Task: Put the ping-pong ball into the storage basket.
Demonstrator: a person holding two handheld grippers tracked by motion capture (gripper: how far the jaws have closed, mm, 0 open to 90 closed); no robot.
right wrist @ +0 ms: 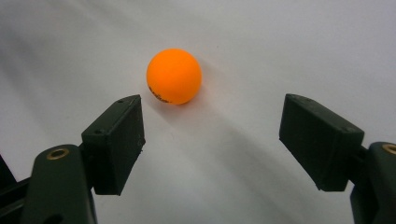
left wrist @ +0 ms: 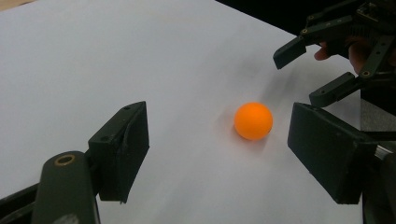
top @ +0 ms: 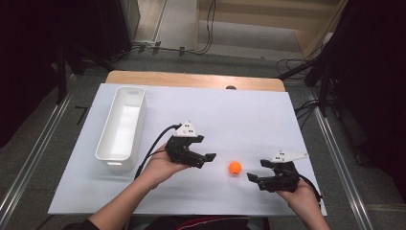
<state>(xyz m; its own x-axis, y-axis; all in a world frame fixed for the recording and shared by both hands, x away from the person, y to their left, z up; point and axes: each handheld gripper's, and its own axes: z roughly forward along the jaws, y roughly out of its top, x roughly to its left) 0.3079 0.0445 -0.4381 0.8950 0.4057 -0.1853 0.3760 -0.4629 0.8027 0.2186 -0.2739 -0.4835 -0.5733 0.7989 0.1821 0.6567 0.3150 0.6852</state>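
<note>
While orange ball (top: 234, 167) sits on white worktop (top: 249, 115) between both wide-open hand-held grippers, left (top: 203, 159) and right (top: 256, 178), neither touching: likely light, smooth, prone to roll; grip across middle.

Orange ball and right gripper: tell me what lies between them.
Nothing: the right gripper view shows bare white table between the orange ball and the open right gripper.

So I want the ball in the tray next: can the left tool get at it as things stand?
Probably yes. The left tool is open and aimed at the orange ball, with bare white table between them. The right tool, also open, waits beyond it.
</note>
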